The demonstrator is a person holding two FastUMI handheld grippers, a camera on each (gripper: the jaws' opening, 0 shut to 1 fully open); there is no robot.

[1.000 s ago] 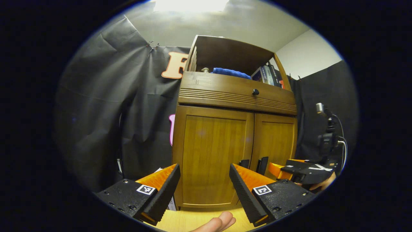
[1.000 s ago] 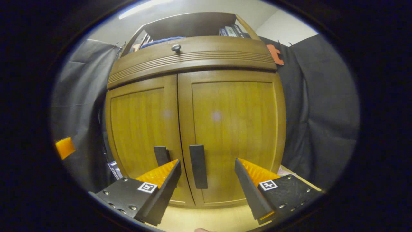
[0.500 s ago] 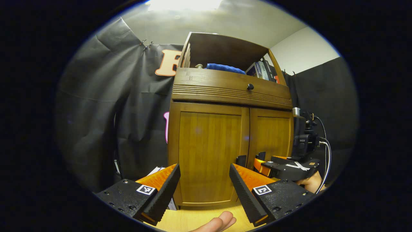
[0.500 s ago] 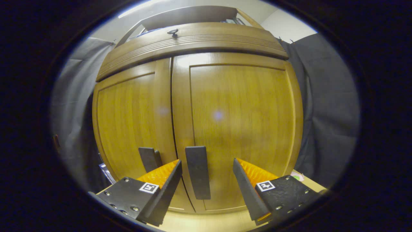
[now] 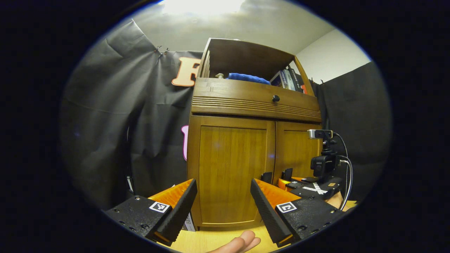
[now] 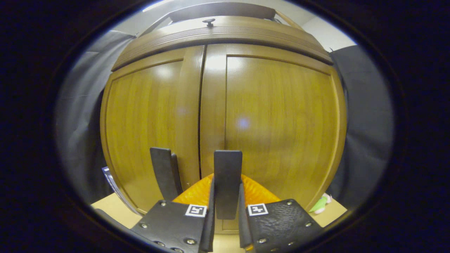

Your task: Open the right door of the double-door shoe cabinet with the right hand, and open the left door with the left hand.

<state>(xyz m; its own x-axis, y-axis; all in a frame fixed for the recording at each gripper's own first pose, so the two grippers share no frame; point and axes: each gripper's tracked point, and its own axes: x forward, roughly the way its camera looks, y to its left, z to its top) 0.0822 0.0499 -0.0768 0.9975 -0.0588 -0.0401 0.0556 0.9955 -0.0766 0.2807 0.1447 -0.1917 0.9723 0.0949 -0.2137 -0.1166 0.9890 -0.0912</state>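
- In the right gripper view, the right gripper (image 6: 226,211) is clenched on the right handle (image 6: 227,175), a dark upright bar; both fingers press its sides near its lower end.
- Just left of that gripper stands the left handle (image 6: 162,173), free of any finger and leaning a little in this view.
- Behind the two handles, the right door (image 6: 281,123) and the left door (image 6: 147,123) lie flush, with a thin dark seam between them (both are shut).
- Above the doors runs a ribbed drawer front with a small knob (image 6: 209,22) at its middle.
- In the left gripper view, the left gripper (image 5: 223,205) is released, its fingers spread wide with nothing between them.
- Below that gap, fingertips of a hand (image 5: 239,243) show over the pale floor (image 5: 197,240).
- Ahead of it stands the cabinet (image 5: 253,102), well apart from the fingers; the left door is straight ahead.
- To its right, the other gripper sits at the handles, a small camera and cables mounted on top.
- Farthest off, on the open top shelf, lie a blue cloth (image 5: 248,78) and some books (image 5: 286,79).
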